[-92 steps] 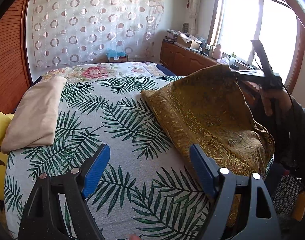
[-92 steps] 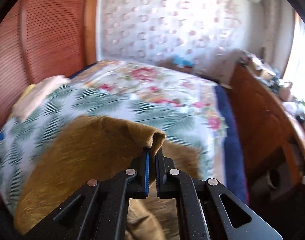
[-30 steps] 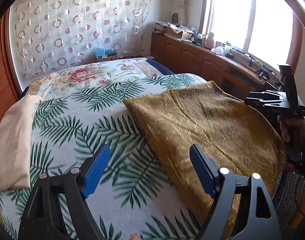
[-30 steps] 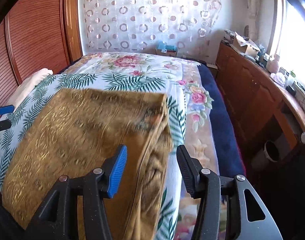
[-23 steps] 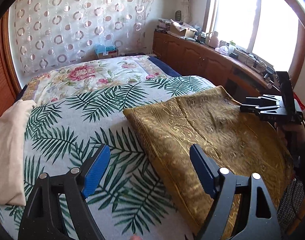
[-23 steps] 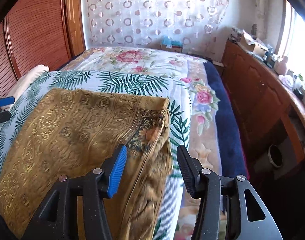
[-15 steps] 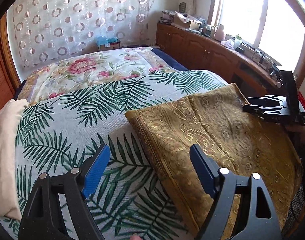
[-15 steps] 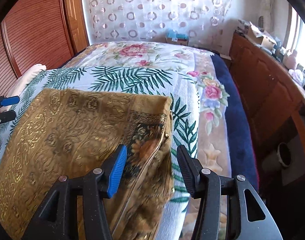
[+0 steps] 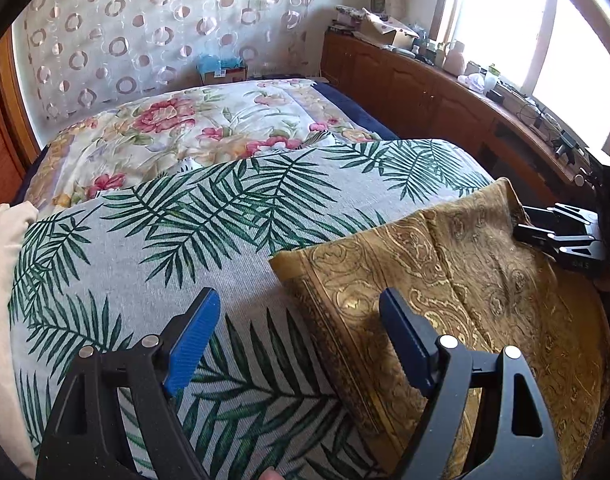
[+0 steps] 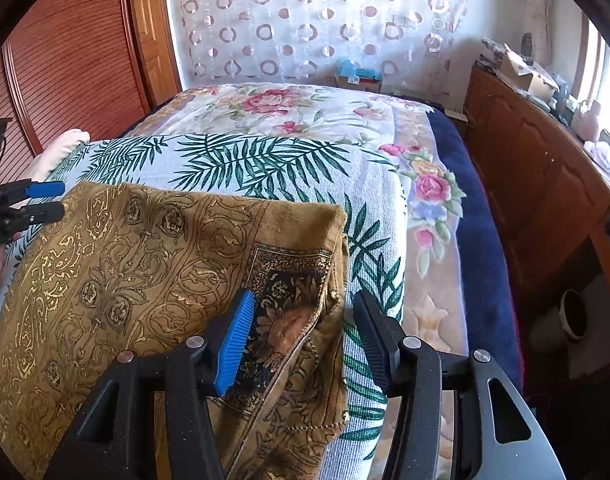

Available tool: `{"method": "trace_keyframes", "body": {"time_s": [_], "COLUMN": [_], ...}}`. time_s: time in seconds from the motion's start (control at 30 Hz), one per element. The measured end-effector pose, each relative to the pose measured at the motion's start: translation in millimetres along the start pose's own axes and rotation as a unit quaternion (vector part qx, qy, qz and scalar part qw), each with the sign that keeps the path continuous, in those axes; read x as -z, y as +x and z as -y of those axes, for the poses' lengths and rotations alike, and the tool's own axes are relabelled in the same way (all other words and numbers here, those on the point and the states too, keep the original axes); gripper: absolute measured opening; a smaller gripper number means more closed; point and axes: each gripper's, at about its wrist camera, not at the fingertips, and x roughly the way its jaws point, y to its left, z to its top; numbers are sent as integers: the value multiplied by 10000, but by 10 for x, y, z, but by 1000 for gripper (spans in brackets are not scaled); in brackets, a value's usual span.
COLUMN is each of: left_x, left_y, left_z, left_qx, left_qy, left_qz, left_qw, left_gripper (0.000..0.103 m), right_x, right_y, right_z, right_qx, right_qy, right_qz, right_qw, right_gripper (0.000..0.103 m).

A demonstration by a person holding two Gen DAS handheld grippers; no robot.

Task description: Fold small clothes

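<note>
- Lying folded on the palm-leaf sheet [image 9: 241,240], the gold cloth [image 9: 465,292] covers the bed's near corner, one edge hanging over the side.
- Left gripper [image 9: 301,336]: jaws wide, nothing between them, above the cloth's left edge.
- Right gripper [image 10: 305,328]: jaws partly spread over the cloth's right corner, pads not pressing it.

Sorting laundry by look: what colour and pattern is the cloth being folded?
Golden brown cloth with gold scrollwork and a dark floral border, clearest in the right wrist view.
</note>
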Motion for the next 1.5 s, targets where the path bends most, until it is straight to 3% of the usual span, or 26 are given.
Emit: {"method": "trace_keyframes", "body": {"time_s": [0.1, 0.2, 0.3, 0.4, 0.57, 0.73, 0.93, 1.17, 1.5], "left_x": [-25, -20, -19, -18, -33, -41, -64, -25, 217], "left_y": [53, 80, 59, 66, 79, -228, -991, -2052, -3414], "left_z": [-24, -53, -22, -7, -25, 54, 252, 339, 390], "left_qx": [137, 465, 607, 716, 791, 841, 898, 892, 616], "left_qy": [-96, -313, -314, -294, -323, -258, -33, 97, 277], "left_qz": [-37, -78, -18, -67, -136, 259, 1121, 2171, 3242], "left_qw": [9999, 9984, 9977, 9970, 9962, 9958, 9896, 9720, 9436], "left_gripper": [82, 82, 77, 56, 8, 6, 5, 5, 5], "right_x": [5, 8, 12, 17, 16, 2, -82, -83, -2], "right_y": [-2, -12, -11, -10, -9, -164, -753, -1538, -2867], "right_z": [7, -26, -26, -25, -43, -107, -311, -630, -1268], "right_qx": [-4, -95, -150, -187, -312, -270, -223, -77, -34], "right_qy": [1, -107, -138, -174, -75, -7, -90, -249, -607], "right_qz": [4, 24, 33, 41, 40, 275, 1078, 1986, 3147], "right_qw": [10000, 9999, 9998, 9997, 9995, 9993, 9939, 9797, 9472], "right_gripper": [54, 40, 37, 30, 13, 8, 8, 8, 7]}}
